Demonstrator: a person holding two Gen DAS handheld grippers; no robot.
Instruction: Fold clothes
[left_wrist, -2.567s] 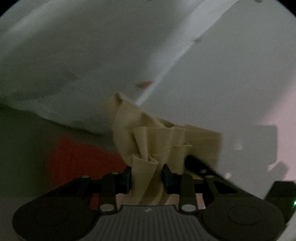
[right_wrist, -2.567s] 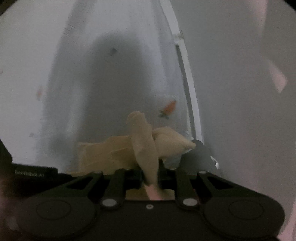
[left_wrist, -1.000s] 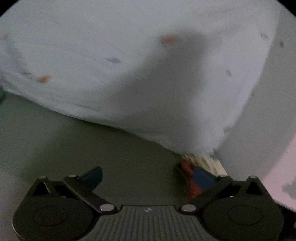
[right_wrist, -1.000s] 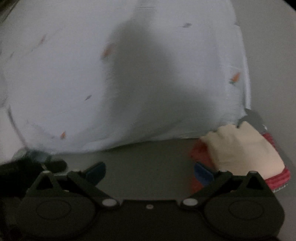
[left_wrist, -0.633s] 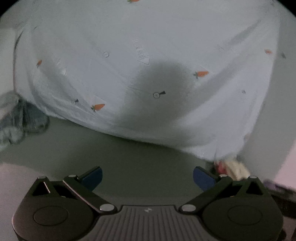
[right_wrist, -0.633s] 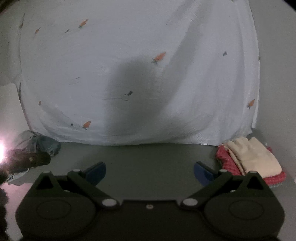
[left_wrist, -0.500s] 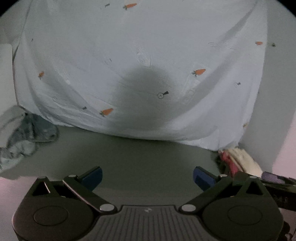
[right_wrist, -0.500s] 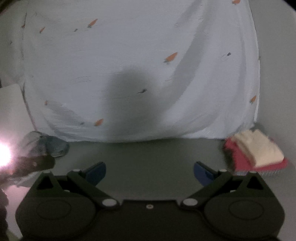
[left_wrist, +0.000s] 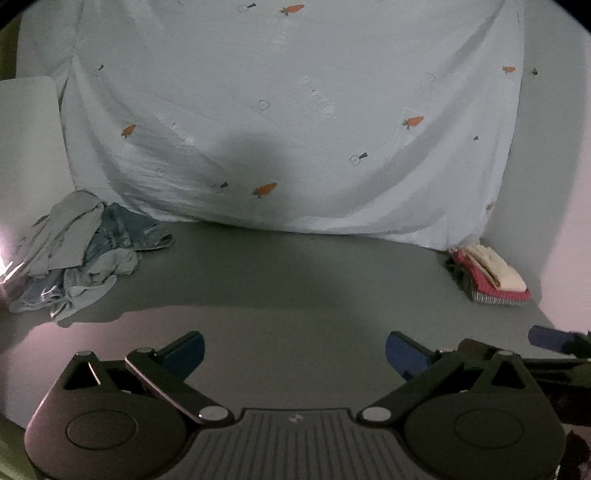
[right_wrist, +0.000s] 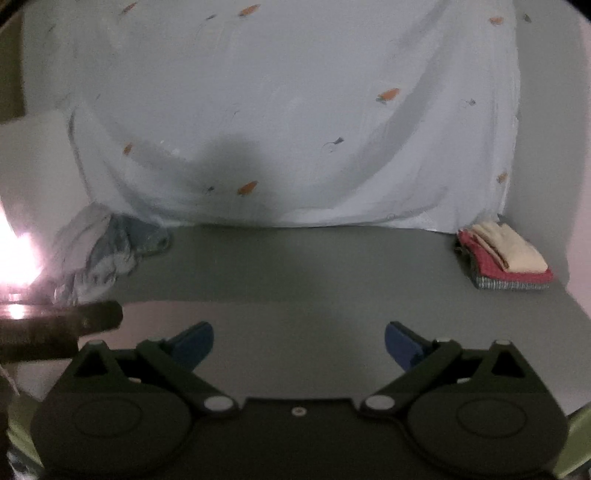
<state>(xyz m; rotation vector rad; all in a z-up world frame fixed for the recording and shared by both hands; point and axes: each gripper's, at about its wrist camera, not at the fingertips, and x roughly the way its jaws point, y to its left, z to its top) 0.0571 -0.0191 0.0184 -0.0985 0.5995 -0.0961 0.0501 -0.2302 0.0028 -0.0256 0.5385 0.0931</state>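
I have both tools level above the near edge of the tabletop (left_wrist: 295, 266), the left tool (left_wrist: 294, 352) and right tool (right_wrist: 299, 345) each spread wide and empty. Moments ago each pinched the beige cloth; now it lies folded on the stack (right_wrist: 506, 258) at the far right corner. The unfolded clothes (left_wrist: 81, 251) sit heaped at the far left, against the carrot-print sheet (left_wrist: 295, 122).
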